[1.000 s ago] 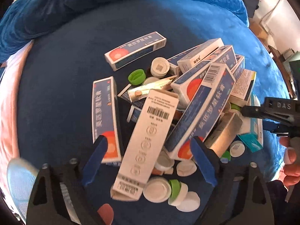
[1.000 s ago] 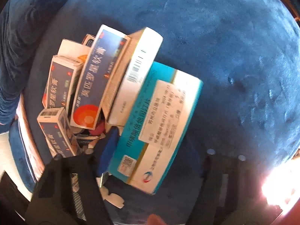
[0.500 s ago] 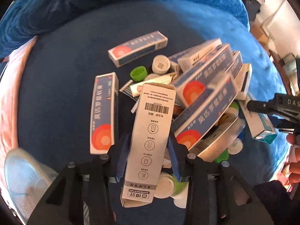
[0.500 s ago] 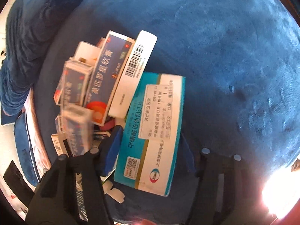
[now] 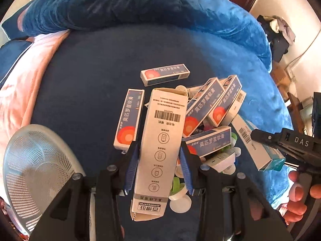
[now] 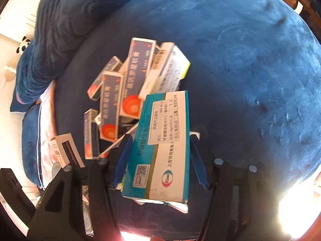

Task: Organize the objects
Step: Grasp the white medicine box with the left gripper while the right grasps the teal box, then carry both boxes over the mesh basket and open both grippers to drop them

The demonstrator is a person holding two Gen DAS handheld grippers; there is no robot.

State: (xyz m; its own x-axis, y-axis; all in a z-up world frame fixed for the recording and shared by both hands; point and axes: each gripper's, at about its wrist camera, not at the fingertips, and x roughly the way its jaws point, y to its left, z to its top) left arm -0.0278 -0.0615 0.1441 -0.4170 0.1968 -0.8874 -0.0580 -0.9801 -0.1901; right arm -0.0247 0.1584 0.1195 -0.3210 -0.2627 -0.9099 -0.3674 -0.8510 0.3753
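My left tongs (image 5: 159, 165) hold a long white box (image 5: 163, 140) by its two sides, above the pile of blue boxes (image 5: 208, 108) and caps in the middle of the blue bed (image 5: 84, 76). My right tongs (image 6: 160, 156) hold a teal box (image 6: 166, 140) beside the pile's right edge. A mesh basket (image 5: 34, 172) stands near the left edge.

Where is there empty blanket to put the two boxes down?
Bare blanket lies left of the box pile, between it and the pink sheet, above the mesh basket. Right wrist view: open blanket right of the teal box. The pile itself is crowded.
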